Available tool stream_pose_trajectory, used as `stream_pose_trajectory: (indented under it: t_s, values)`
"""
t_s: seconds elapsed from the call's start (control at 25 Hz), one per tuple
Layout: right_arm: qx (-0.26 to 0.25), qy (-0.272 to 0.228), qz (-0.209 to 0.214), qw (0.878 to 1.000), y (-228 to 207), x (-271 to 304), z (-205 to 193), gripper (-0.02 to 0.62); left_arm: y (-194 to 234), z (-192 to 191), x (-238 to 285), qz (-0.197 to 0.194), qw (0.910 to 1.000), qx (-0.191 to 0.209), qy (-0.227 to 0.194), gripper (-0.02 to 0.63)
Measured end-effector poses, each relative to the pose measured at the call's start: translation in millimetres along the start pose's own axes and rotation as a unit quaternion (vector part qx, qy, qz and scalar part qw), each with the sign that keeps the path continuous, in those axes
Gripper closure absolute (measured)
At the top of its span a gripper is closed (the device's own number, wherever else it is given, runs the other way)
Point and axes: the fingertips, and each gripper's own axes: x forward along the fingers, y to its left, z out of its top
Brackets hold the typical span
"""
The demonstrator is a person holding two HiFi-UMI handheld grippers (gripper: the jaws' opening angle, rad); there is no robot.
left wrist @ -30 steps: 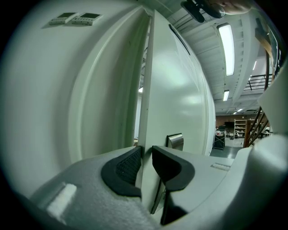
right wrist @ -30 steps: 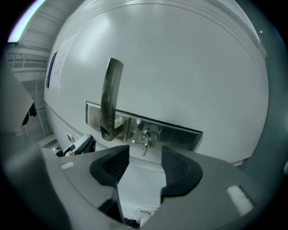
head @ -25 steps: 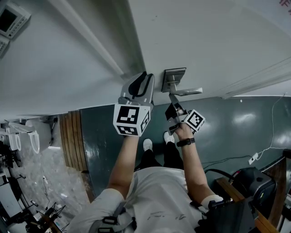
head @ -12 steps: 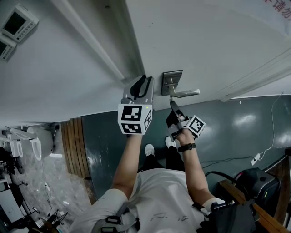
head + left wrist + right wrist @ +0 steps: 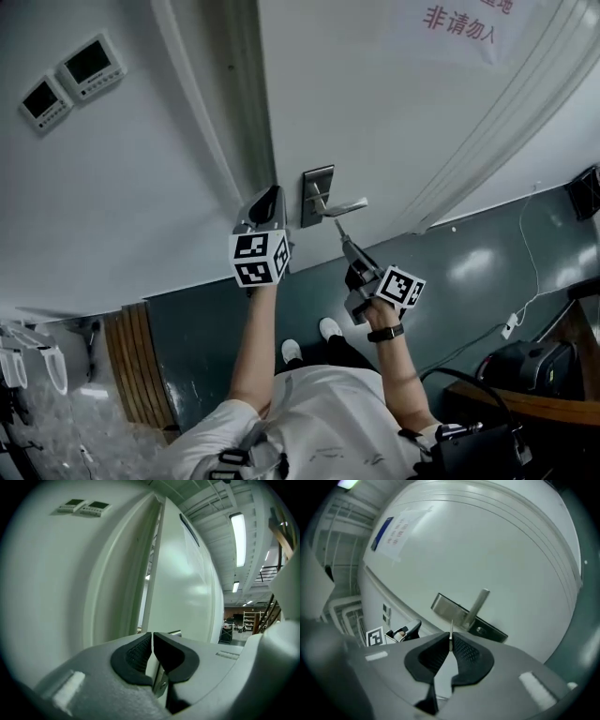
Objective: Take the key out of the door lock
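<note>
Right gripper view: the right gripper (image 5: 450, 641) fingers, just closed, pinch the key (image 5: 451, 629), seemingly clear of the door lock (image 5: 482, 631) just ahead. The left gripper (image 5: 153, 639) fingers, just closed, hold nothing; next, draw the key away.

The white door (image 5: 375, 112) carries a metal lock plate (image 5: 317, 178) with lever handle (image 5: 345, 205).
</note>
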Motion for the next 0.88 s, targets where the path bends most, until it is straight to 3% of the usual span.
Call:
stream_pose_trajectory:
  t_s: [0.2, 0.4, 0.64, 0.88]
  values:
    - [-0.140, -0.045, -0.010, 0.989, 71.1, -46.7, 28.8, 0.571, -37.5, 13.9, -40.1, -0.037, 0.9991, -0.002, -0.022, 0.601]
    - [-0.273, -0.095, -0.013, 0.957, 131.8, -89.7, 66.1, 0.571, -99.2, 23.6, -71.1, -0.067, 0.9966, 0.024, -0.040, 0.603]
    - [-0.354, -0.122, 0.021, 0.927, 171.1, -138.5, 77.0, 0.571, -159.9, 35.1, -119.1, -0.043, 0.9955, 0.045, -0.071, 0.603]
    - [-0.382, -0.111, 0.023, 0.917, 160.4, -188.8, 60.5, 0.571, -225.2, 26.1, -172.6, 0.004, 0.9936, 0.068, -0.090, 0.603]
